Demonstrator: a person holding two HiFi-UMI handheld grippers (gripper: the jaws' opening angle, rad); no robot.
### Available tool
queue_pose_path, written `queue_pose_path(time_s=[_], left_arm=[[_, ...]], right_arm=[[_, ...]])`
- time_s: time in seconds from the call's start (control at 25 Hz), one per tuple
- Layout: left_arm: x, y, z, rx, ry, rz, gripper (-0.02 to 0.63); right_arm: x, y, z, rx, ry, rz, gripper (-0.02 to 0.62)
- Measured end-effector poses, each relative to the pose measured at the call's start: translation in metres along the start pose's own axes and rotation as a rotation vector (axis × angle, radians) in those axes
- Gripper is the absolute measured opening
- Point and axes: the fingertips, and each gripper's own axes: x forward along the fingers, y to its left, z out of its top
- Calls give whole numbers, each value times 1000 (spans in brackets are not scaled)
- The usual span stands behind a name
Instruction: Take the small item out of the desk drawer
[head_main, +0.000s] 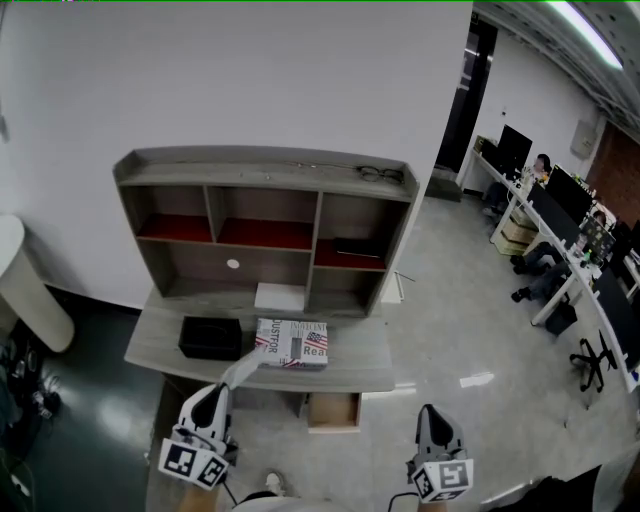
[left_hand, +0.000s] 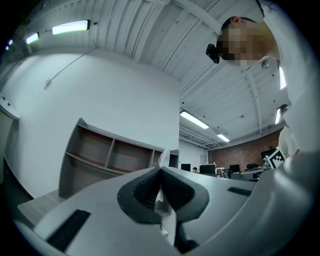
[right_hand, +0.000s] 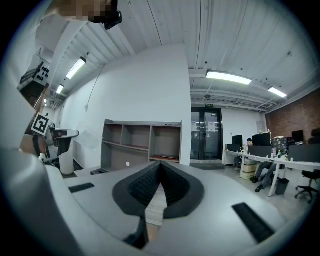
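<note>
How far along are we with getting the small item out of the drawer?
Done, it seems: the drawer stands open and the left gripper, jaws shut, holds a thin pale packet clear of it. In hand: that packet; the right gripper is shut, empty. Left: probably setting the packet on the desk and closing the drawer.

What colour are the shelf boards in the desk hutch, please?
Red; the shelf boards show best in the head view.
</note>
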Motion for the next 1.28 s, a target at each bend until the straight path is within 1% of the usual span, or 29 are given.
queue_pose_path(time_s=[0.28,0.48,0.72,0.96,1.28], left_arm=[[-41,24,13,-8,-16,121,18],[-57,37,11,-24,-13,166,18],[-59,43,21,-18,-21,172,18],[-64,51,23,-28,-28,180,18],[-69,60,21,-36,-29,170,18]], right_arm=[[-3,-9,3,4,-5,-15,23],[5,-8,4,-3,-4,-8,23],[19,7,6,0,-6,21,22],[30,24,6,-1,-2,54,21],[34,42,7,-10,11,64,23]])
